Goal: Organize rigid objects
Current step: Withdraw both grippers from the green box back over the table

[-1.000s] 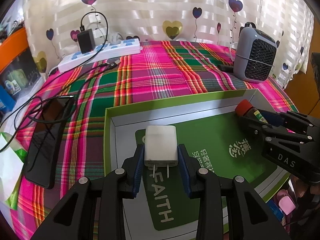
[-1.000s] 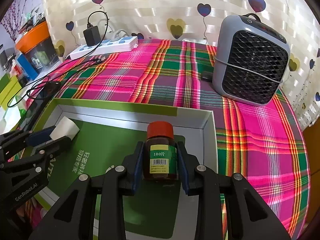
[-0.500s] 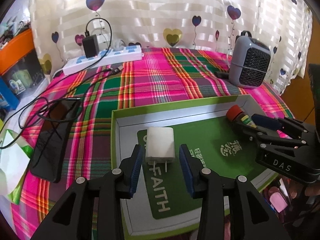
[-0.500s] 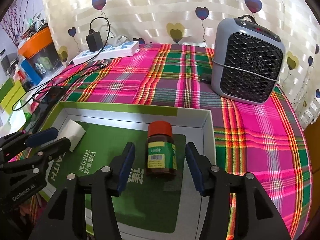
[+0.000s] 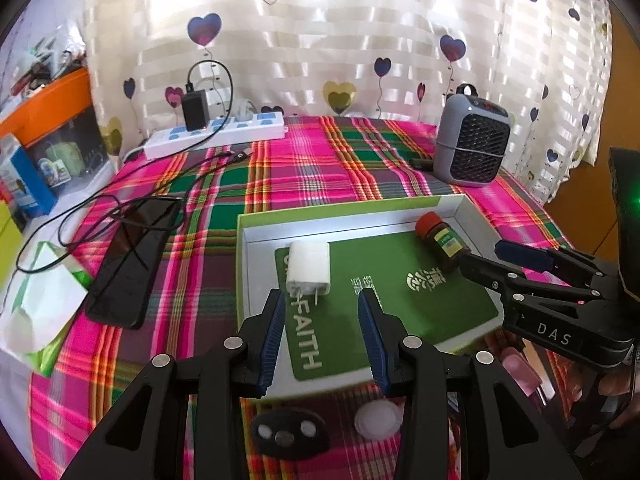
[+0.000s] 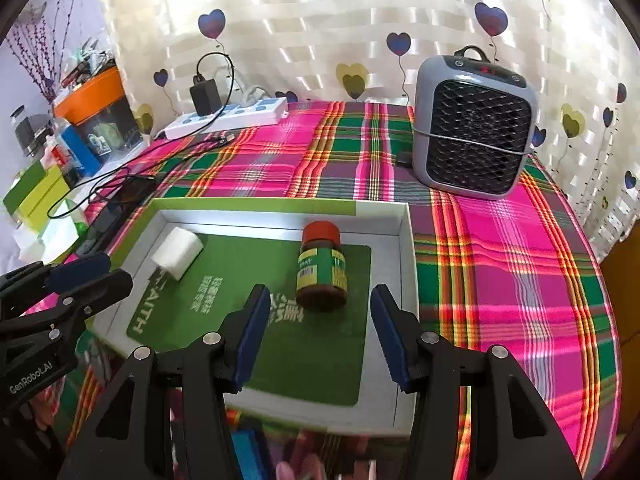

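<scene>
A white plug adapter (image 5: pixel 309 269) lies in the left part of an open green-and-white box (image 5: pixel 344 210), prongs toward me. A brown bottle with a red cap (image 5: pixel 442 242) lies on its side in the right part. My left gripper (image 5: pixel 323 322) is open and empty, raised just behind the adapter. In the right wrist view my right gripper (image 6: pixel 318 322) is open and empty, just behind the bottle (image 6: pixel 322 266); the adapter (image 6: pixel 177 253) and box (image 6: pixel 406 236) show there too.
A grey fan heater (image 6: pixel 472 128) stands at the back right. A white power strip (image 5: pixel 216 136) with a black charger sits at the back left. A black phone (image 5: pixel 130 262) with cables lies left of the box. A black key fob (image 5: pixel 289 433) and a white round lid (image 5: pixel 378 420) lie in front.
Both grippers opened and let go: the adapter and the bottle now lie in the box. Both grippers have pulled back and up from them.
</scene>
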`<move>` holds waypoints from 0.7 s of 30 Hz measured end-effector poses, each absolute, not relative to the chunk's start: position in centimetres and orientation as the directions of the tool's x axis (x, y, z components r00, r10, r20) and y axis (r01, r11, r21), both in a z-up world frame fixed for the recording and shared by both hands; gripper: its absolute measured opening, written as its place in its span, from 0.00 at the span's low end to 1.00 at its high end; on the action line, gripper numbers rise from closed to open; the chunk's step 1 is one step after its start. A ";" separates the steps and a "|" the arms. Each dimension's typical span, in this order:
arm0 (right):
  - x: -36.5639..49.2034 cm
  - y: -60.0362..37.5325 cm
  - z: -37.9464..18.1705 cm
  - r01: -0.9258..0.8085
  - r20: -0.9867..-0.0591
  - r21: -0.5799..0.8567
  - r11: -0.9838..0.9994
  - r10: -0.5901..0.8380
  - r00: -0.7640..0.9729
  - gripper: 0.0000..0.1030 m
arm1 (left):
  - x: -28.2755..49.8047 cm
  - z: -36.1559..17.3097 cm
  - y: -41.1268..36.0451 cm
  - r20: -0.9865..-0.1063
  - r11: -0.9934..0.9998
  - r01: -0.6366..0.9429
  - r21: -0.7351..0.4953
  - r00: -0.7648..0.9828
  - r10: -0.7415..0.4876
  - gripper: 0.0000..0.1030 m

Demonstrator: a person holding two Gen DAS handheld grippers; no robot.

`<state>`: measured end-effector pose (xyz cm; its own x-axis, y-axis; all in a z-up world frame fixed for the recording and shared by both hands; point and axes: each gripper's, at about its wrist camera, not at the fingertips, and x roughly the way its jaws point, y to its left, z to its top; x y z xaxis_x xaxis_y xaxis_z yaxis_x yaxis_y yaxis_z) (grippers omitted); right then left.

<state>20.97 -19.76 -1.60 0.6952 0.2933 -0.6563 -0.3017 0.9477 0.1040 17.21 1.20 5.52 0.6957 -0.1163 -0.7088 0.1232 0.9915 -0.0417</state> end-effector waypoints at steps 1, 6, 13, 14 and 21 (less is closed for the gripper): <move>20.7 -19.8 -1.5 -0.301 -0.654 0.108 0.947 0.296 0.696 0.52 | 16.8 5.6 1.2 -0.708 0.992 0.122 -0.043 0.696 -0.117 0.36; 19.0 -19.8 -1.2 -0.308 -0.641 0.110 0.945 0.304 0.705 0.52 | 15.2 6.0 1.0 -0.695 0.991 0.129 -0.027 0.710 -0.112 0.36; 16.3 -20.0 -1.0 -0.318 -0.621 0.115 0.941 0.318 0.716 0.52 | 12.7 6.3 1.4 -0.687 0.991 0.124 -0.044 0.717 -0.121 0.36; 15.9 -20.1 -0.9 -0.320 -0.617 0.116 0.940 0.321 0.718 0.52 | 12.4 6.3 1.5 -0.685 0.991 0.123 -0.048 0.718 -0.122 0.36; 13.4 -20.2 -0.8 -0.321 -0.594 0.107 0.941 0.319 0.738 0.52 | 9.8 6.3 2.3 -0.671 0.991 0.114 -0.068 0.730 -0.130 0.36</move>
<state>13.35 -20.19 -0.82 0.7384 0.3192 -0.5940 -0.3206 0.9411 0.1071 9.82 2.27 6.34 0.7302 -0.1300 -0.6708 0.1137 0.9912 -0.0684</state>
